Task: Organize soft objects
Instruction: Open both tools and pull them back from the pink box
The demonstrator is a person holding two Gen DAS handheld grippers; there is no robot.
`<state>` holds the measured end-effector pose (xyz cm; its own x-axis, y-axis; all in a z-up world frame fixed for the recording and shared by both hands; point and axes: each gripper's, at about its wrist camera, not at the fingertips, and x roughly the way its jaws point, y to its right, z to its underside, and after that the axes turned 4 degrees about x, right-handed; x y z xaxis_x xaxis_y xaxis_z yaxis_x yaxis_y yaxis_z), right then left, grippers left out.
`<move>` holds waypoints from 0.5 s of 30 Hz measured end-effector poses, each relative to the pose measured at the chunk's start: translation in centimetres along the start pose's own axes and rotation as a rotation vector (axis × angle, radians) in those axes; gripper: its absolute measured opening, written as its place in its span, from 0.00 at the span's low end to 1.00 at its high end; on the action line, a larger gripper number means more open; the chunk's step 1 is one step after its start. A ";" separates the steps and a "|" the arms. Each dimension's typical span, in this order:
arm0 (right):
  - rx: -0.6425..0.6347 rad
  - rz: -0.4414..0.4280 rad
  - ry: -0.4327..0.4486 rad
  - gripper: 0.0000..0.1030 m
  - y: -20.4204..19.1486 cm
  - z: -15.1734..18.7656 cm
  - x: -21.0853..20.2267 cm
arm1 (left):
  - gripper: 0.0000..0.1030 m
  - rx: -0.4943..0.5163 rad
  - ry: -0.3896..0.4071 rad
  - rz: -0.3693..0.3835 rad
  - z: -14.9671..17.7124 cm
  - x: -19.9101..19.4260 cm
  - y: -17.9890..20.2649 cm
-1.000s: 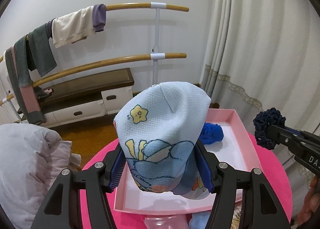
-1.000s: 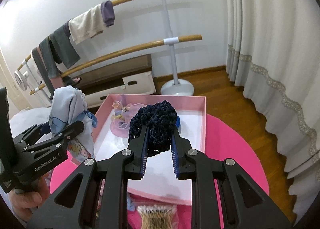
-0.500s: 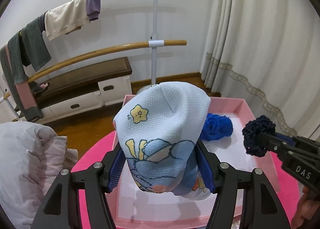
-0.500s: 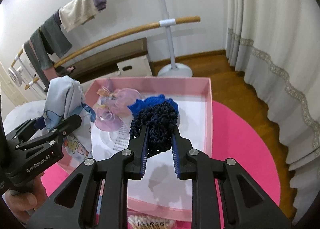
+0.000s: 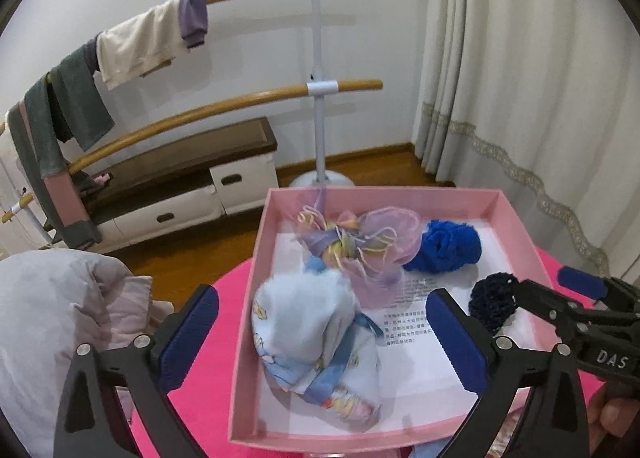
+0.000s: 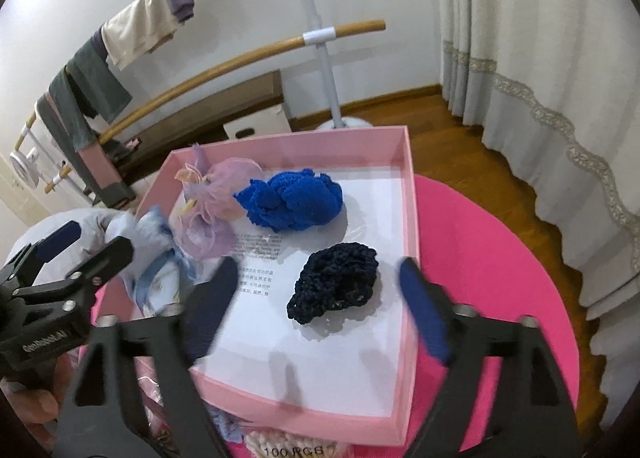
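Observation:
A pink box sits on the pink round table. In it lie a light blue cartoon-print cloth, a lilac gauze pouch, a bright blue knit bundle and a dark navy knit net. My left gripper is open above the cartoon cloth. My right gripper is open above the navy net, touching nothing.
A wooden two-rail rack with hung clothes stands behind, over a low cabinet. White curtains hang at the right. A grey quilt lies left. A bag of cotton swabs lies at the box's near edge.
Both grippers have opened. The cartoon cloth dropped from the left gripper into the box, and the navy net dropped from the right gripper onto the box's paper lining.

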<state>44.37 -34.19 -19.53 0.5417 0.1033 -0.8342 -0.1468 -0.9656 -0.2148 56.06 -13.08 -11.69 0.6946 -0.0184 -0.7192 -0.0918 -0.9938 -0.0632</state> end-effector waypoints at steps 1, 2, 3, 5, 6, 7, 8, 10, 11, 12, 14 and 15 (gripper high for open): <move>0.004 -0.003 0.008 0.94 -0.1 0.1 -0.4 | 1.00 0.000 0.009 -0.007 0.1 -0.5 -0.1; 0.006 -0.009 0.013 0.97 -0.2 0.3 -0.9 | 1.00 -0.001 0.021 -0.016 0.1 -1.1 -0.2; 0.005 -0.012 0.020 0.97 -0.4 0.5 -1.5 | 1.00 -0.002 0.033 -0.022 0.3 -1.7 -0.3; 0.000 -0.009 0.035 0.98 -0.9 0.8 -2.6 | 1.00 -0.007 0.062 -0.025 0.7 -3.2 -0.3; -0.002 -0.009 0.040 1.00 -1.1 0.8 -3.0 | 1.00 -0.011 0.077 -0.026 1.2 -4.1 -0.3; -0.006 -0.007 0.051 1.00 -1.5 1.1 -3.7 | 1.00 -0.015 0.098 -0.030 1.4 -5.2 -0.3; -0.007 -0.005 0.065 1.00 -1.9 1.3 -4.5 | 1.00 -0.018 0.112 -0.030 2.1 -6.1 -0.2; -0.002 -0.009 0.086 1.00 -2.5 1.7 -5.9 | 1.00 -0.021 0.137 -0.033 3.6 -8.3 -0.6; 0.000 -0.014 0.099 1.00 -2.8 2.1 -6.8 | 1.00 -0.023 0.151 -0.035 4.1 -9.4 -0.6; 0.000 -0.018 0.111 1.00 -3.1 2.3 -7.6 | 1.00 -0.023 0.162 -0.033 5.0 -10.5 -0.7; -0.004 -0.034 0.141 1.00 -3.8 3.2 -9.5 | 1.00 -0.018 0.188 -0.029 6.3 -12.7 -0.7; -0.005 -0.038 0.154 1.00 -4.1 3.6 -10.3 | 1.00 -0.018 0.199 -0.030 7.2 -13.7 -0.8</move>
<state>36.42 -30.48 -11.85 0.6672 0.1021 -0.7378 -0.1199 -0.9629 -0.2418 41.48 -11.25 -6.74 0.8242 -0.0082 -0.5662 -0.0575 -0.9959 -0.0693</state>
